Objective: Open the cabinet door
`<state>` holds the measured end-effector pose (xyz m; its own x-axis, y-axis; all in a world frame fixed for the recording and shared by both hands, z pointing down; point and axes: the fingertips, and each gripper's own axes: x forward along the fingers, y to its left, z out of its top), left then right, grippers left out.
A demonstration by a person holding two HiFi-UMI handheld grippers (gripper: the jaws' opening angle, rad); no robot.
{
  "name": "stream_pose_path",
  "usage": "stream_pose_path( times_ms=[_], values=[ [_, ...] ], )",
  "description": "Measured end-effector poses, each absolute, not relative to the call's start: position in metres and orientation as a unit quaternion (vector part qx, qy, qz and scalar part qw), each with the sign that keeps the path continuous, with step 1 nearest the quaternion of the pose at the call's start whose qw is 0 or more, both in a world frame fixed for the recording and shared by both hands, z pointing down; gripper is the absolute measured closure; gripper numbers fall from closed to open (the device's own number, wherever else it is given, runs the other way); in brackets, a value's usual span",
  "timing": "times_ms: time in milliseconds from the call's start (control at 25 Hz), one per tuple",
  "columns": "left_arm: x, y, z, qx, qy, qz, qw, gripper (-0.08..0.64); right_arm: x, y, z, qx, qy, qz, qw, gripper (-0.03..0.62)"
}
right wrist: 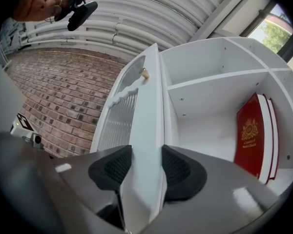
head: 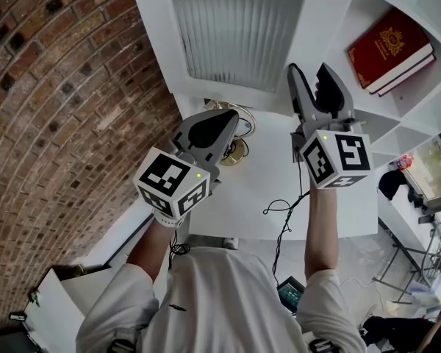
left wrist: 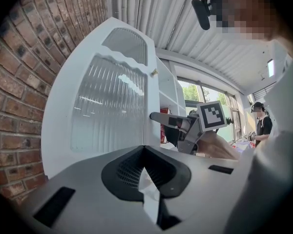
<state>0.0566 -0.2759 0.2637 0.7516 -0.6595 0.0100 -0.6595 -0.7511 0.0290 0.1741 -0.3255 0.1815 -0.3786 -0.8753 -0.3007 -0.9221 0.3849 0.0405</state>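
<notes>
- Gripping the free edge of the white cabinet door with a ribbed glass panel (head: 235,28): the right gripper (right wrist: 146,167) has a black pad pressed on each face and is clamped on it.
- Door stands swung well out from the white open-shelved cabinet (right wrist: 219,82), with the red brick wall (head: 51,87) beyond it. A small brass knob (right wrist: 144,73) sits on the door near that free edge.
- Shelves exposed. A red hardback book with a gold crest (head: 391,50) stands in one compartment, toward its right wall.
- Judged: opening largely done. At most a further swing and a release are left.
- Left gripper (left wrist: 144,150) is clenched, pads meeting at the tip, apart from the door and holding nothing I can name. A pale sliver behind the pads is unreadable.
- Hinge side of the door is not visible, so the remaining travel is unclear.
- Brass-coloured object (head: 234,151) just beside the left gripper in the head view is half covered; cannot identify it.
- Cabinet's lower part is cut off.
</notes>
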Motion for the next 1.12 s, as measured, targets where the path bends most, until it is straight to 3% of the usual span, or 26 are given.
stream_pose_path(
  times_ms=[1120],
  values=[
    [0.047, -0.260, 0.261, 0.936, -0.352, -0.008, 0.012, 0.552, 0.168, -0.282, 0.181, -0.546, 0.820, 0.104, 0.139, 0.434]
  ],
)
